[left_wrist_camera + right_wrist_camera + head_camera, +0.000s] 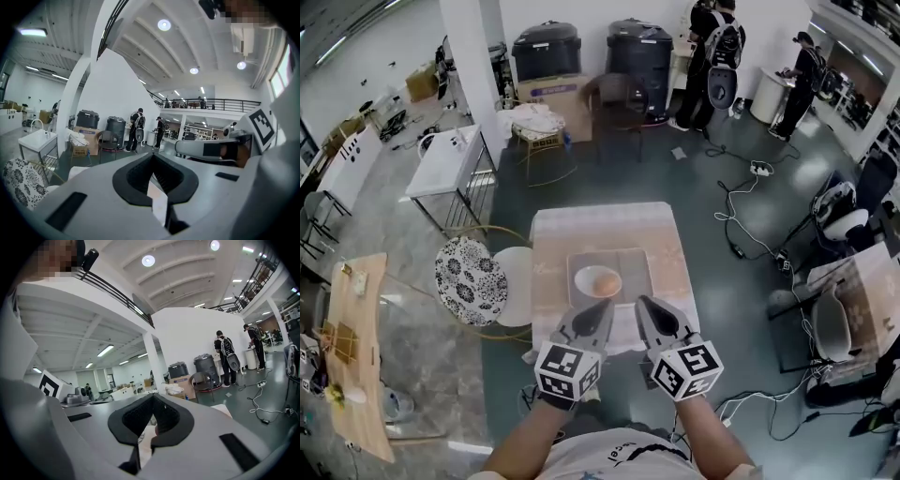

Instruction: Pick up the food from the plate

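Orange-brown food [606, 281] sits on a white plate [580, 278] on the bench [600, 225]; on its near side, left claw [602, 307] and right claw [644, 304] hover clenched, empty.

— Any words or numbers to read?
— None legible. Only black-and-white square patterns on the left marker cube [567, 370] and the right marker cube [687, 368], no letters.
— On the cardboard box [555, 97]?
— A dark label strip, too small to read.
— On the shirt [619, 459]?
— Some print near the collar, blurred and unreadable.
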### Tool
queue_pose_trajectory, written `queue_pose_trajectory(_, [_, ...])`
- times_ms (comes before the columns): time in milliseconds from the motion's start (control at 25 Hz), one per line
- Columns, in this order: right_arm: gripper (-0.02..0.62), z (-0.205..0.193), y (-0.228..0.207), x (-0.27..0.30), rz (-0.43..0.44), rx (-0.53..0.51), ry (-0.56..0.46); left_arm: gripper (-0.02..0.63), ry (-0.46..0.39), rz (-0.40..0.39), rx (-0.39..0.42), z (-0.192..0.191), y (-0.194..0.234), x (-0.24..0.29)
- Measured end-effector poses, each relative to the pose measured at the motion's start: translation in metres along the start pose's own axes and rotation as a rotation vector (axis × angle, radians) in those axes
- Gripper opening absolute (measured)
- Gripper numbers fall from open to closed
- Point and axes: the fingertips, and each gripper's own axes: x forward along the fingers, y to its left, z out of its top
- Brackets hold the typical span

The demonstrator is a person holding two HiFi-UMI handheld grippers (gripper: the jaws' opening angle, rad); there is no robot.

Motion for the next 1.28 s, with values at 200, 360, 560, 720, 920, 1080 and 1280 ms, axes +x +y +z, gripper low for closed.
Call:
queue_pose_trajectory(200, [0.014,-0.002,-0.011,0.035,-0.046,0.007,-0.005,0.006,0.015,-0.044,0.016,-0.001,0.033,0.027])
queue_pose_trajectory(360, [0.014,-0.009,-0.023,0.052,-0.073,0.023,0.004,0.006,0.057,-0.053,0.009,-0.016,0.048,0.047])
queue_pose_trajectory(560, [0.014,-0.018,-0.048,0.074,-0.080,0.051,0.024,0.005,0.095,-0.055,0.014,-0.033,0.058,0.075])
queue_pose_trajectory(720, [0.014,-0.027,-0.070,0.099,-0.069,0.063,0.045,0.005,0.114,-0.037,0.026,-0.041,0.073,0.102])
queue_pose_trajectory(920, [0.014,-0.037,-0.097,0.132,-0.049,0.075,0.061,0.006,0.126,-0.019,0.034,-0.052,0.092,0.129])
queue_pose_trajectory(1080, [0.014,-0.054,-0.108,0.150,-0.031,0.070,0.079,0.006,0.131,-0.031,0.024,-0.069,0.103,0.141])
queue_pose_trajectory(1280, [0.014,-0.077,-0.122,0.156,-0.049,0.105,0.071,0.009,0.164,-0.051,0.028,-0.105,0.110,0.155])
